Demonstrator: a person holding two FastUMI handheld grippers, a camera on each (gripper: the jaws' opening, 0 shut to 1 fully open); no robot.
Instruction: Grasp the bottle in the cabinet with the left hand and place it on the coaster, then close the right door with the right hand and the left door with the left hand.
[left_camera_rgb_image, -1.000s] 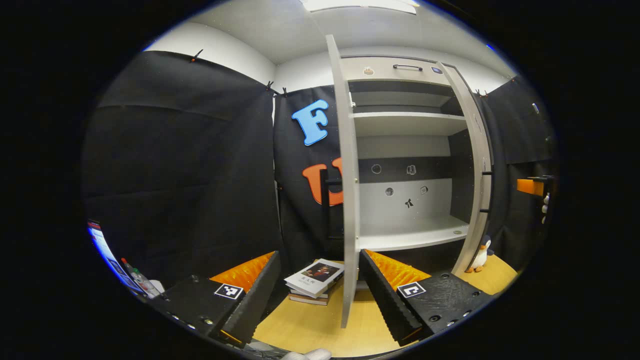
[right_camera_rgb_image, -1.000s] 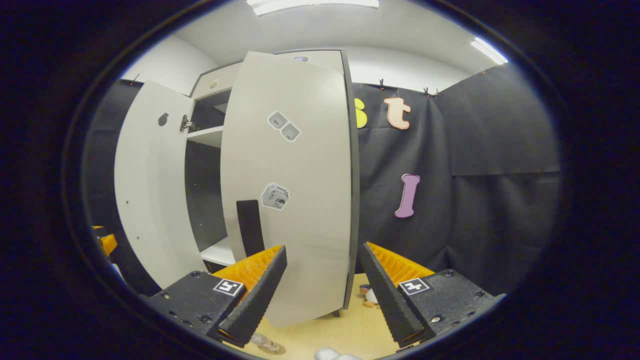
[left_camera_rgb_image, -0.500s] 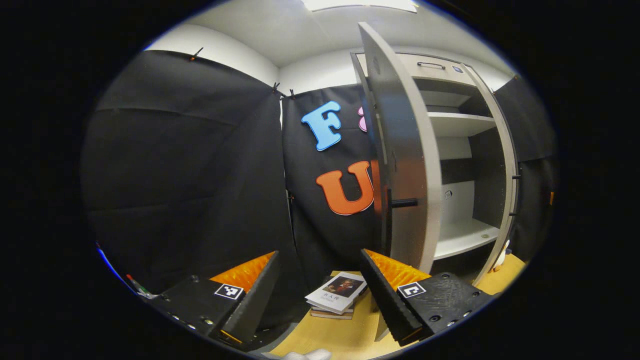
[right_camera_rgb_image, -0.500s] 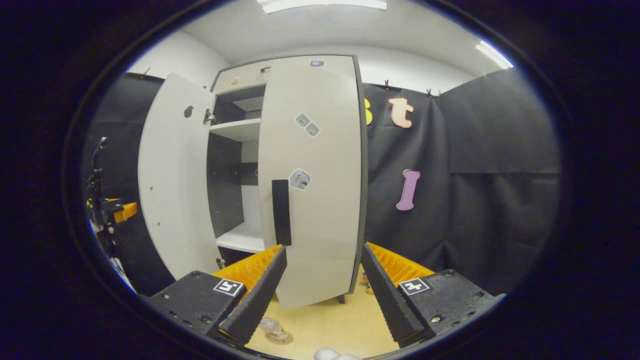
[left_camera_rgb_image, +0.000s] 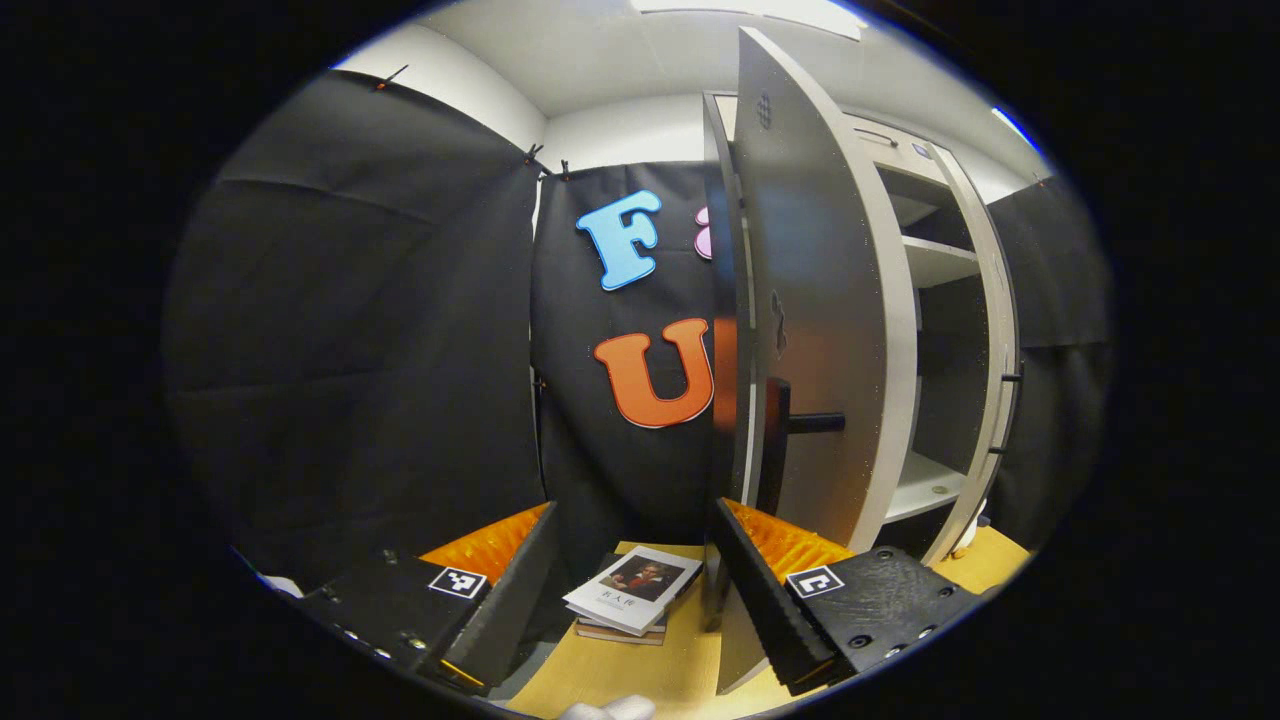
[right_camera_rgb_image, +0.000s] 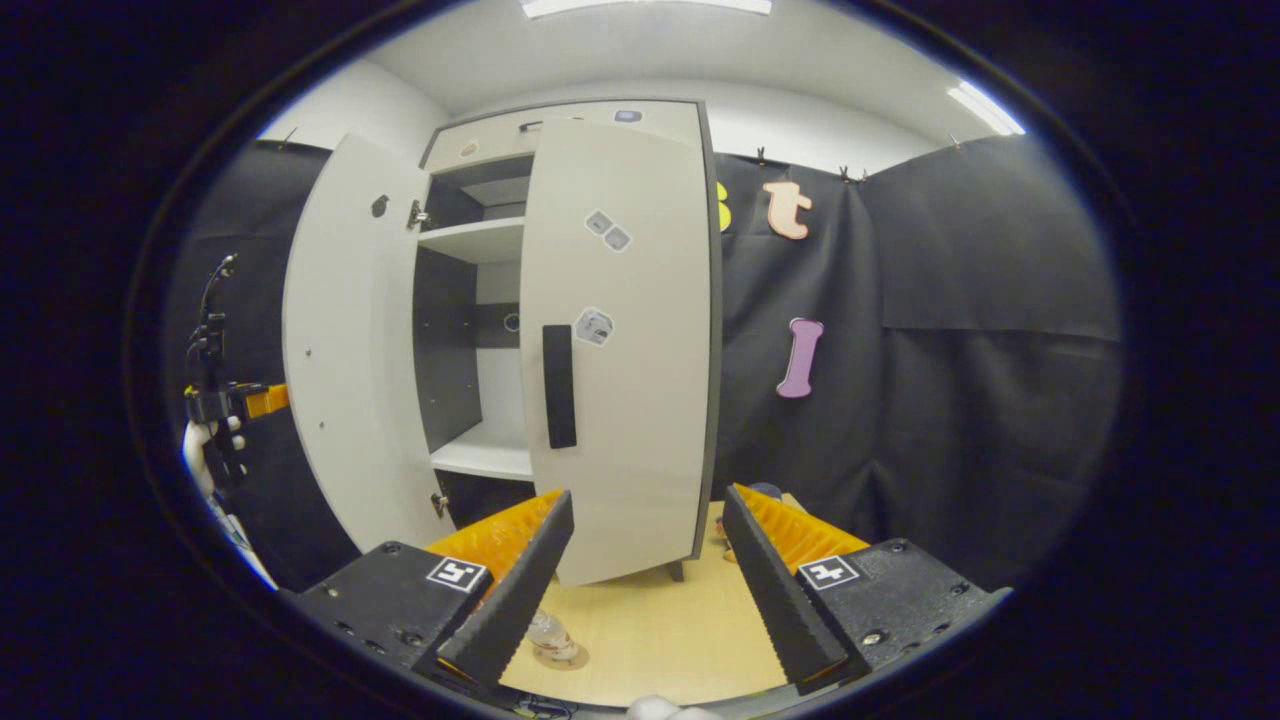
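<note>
Bottle of clear plastic stands on round coaster; both ridged tongs gape wide.

A small stack of books is seen lying flat on the light wooden tabletop, near the foot of the black cloth wall. The topmost book is tilted and shows a white cover with a dark portrait picture. A white ceiling with long bright light panels is seen overhead.
</note>
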